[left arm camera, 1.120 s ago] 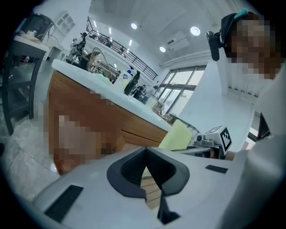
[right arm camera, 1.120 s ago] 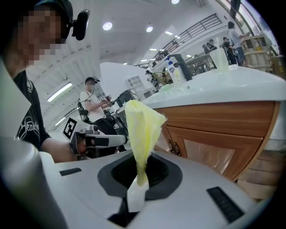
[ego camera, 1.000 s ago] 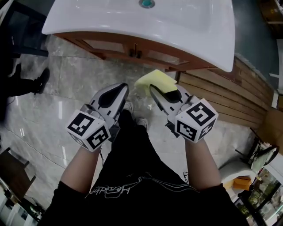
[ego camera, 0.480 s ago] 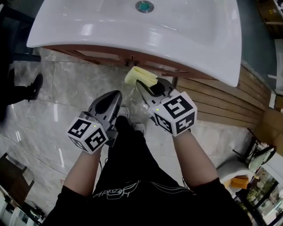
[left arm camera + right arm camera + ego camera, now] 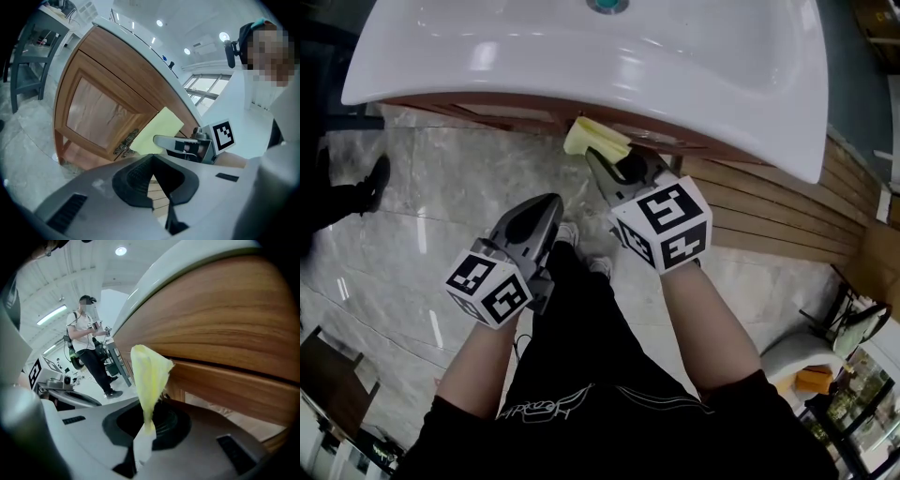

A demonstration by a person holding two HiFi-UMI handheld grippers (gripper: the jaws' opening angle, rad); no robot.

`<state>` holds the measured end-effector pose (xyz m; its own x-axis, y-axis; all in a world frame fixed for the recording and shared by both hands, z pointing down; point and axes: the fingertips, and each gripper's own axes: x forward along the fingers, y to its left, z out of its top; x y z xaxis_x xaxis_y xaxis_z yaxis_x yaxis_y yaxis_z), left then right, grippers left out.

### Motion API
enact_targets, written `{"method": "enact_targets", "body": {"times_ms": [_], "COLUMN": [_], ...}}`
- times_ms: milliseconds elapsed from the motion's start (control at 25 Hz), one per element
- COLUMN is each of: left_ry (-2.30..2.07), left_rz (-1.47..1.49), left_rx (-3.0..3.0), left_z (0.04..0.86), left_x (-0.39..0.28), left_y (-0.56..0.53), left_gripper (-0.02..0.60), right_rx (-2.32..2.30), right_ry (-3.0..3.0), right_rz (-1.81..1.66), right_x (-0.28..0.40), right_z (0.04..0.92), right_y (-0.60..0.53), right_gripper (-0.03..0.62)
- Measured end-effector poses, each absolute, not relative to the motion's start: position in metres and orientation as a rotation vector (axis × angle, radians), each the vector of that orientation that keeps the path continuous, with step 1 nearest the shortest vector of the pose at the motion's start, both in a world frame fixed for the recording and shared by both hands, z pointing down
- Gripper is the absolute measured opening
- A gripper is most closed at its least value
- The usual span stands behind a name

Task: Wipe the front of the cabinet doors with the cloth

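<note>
Pinches the yellow cloth [image 5: 595, 141] tight in the right gripper [image 5: 609, 167], up by the cabinet doors [image 5: 101, 112], ready to rub. Holds the left gripper [image 5: 546, 206] low, jaws together on nothing, out of the way.

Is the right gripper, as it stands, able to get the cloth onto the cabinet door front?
Probably yes: the right gripper holds the cloth close to the cabinet door front, with nothing between them.
</note>
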<state>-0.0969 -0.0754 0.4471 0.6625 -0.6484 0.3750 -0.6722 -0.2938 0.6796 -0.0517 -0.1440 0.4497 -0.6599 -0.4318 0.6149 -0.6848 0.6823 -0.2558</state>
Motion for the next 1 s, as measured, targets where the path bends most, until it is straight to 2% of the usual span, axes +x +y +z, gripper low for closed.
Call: {"method": "enact_targets", "body": {"times_ms": [1000], "left_ry": [-0.966], "left_rz": [0.056], "left_rx": [2.041], "left_z": [0.452], "left_x": [-0.088], "left_y": [-0.079], "left_gripper": [0.006], "right_rx": [1.102], "right_ry": [-2.292], "right_rz": [0.665], "right_x": [-0.019], "right_z": [0.466], "right_y": [-0.16], "right_gripper": [0.04]}}
